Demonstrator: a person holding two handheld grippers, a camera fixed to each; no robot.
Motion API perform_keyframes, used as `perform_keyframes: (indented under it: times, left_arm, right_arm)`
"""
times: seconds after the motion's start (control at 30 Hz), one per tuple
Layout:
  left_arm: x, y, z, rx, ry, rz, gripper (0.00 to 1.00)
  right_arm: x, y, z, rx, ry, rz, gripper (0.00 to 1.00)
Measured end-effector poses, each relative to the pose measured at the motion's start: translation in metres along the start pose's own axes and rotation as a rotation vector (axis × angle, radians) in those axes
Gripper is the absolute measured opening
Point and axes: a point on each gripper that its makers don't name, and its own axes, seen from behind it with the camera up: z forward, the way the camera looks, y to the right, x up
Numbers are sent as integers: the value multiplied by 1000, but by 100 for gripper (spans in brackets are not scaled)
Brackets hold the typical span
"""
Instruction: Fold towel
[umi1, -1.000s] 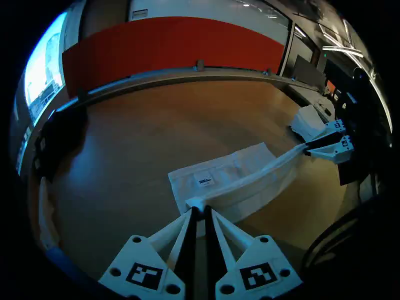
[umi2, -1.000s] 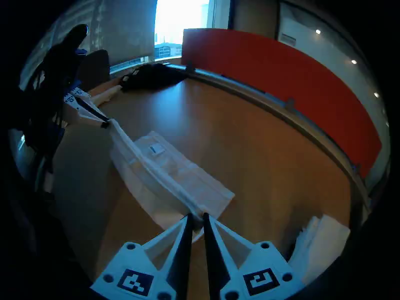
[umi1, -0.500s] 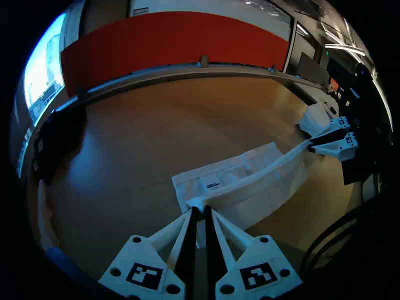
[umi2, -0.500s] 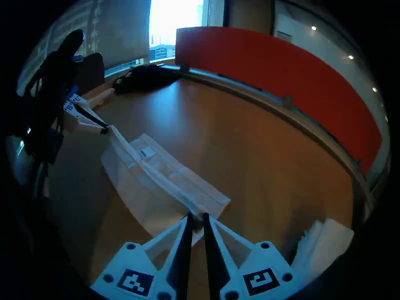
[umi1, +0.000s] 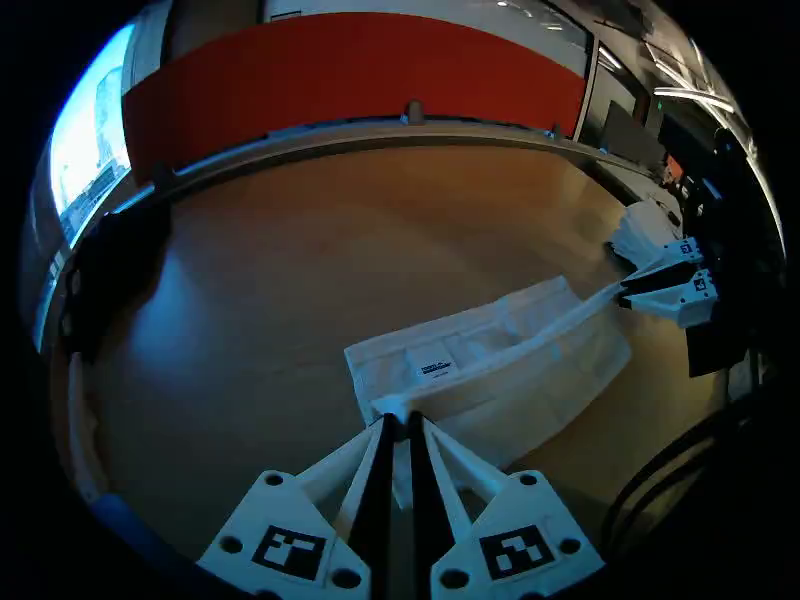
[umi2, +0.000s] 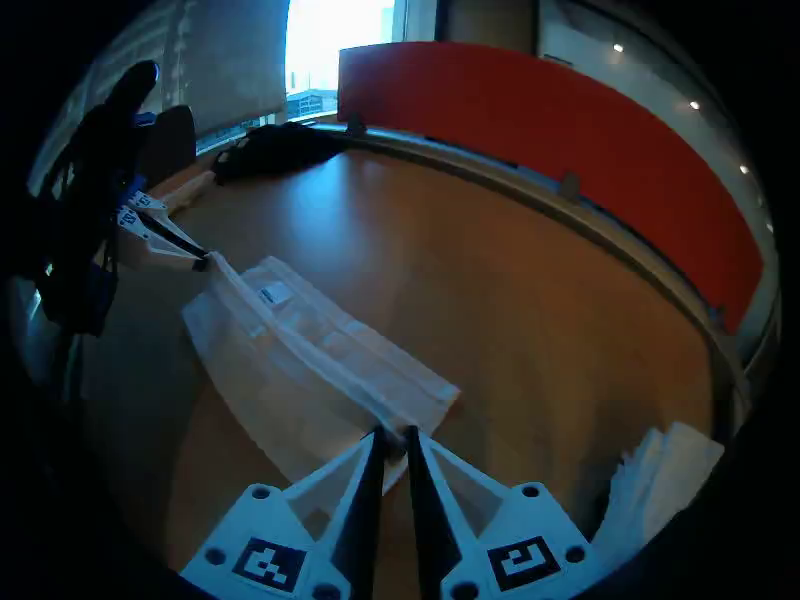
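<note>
Left gripper view shows a broad brown wooden worktop (umi1: 300, 250) backed by a long red partition panel (umi1: 350, 80). A white cloth towel (umi1: 520, 350) lies partly on it, its near edge lifted between the left hand-held gripper (umi1: 398, 420) and the right hand-held gripper (umi2: 392, 437), each pinched closed on a corner.

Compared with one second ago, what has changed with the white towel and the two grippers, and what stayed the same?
The left gripper and right gripper seem to have carried the held edge of the white cloth towel slightly forward over the brown wooden table; more cloth now spreads below that edge. Unchanged: both grippers stay shut on the towel's corners, and the stack of white cloths has not moved.
</note>
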Motion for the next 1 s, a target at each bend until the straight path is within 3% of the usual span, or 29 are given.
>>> perform_keyframes:
  times: [0.23, 0.37, 0.5, 0.57, 0.63, 0.7, 0.77, 0.83, 1.0]
  left_arm:
    - [0, -5, 12, 17, -2, -4, 12]
    - [0, -11, 18, 37, -8, -5, 18]
    - [-1, -18, 23, 62, -12, -4, 24]
    - [-2, -20, 23, 68, -13, -4, 27]
    - [-2, -21, 23, 68, -13, -6, 31]
    - [-2, -21, 22, 66, -12, -10, 42]
    - [-2, -21, 21, 62, -9, -19, 61]
    - [-2, -21, 20, 58, -7, -28, 80]
    - [-1, -22, 19, 58, -2, -38, 86]
  right_arm:
    - [-3, 2, 10, -14, -8, 12, 22]
    - [-4, 6, 16, -32, -14, 16, 40]
    - [-3, 11, 19, -55, -9, 16, 68]
    - [-4, 12, 20, -60, -10, 14, 69]
    - [-4, 14, 21, -64, -10, 14, 78]
    - [-5, 15, 21, -69, -10, 15, 87]
    - [-4, 17, 20, -74, -6, 18, 97]
    - [-4, 18, 19, -78, -4, 22, 97]
    - [-5, 19, 17, -80, -2, 23, 97]
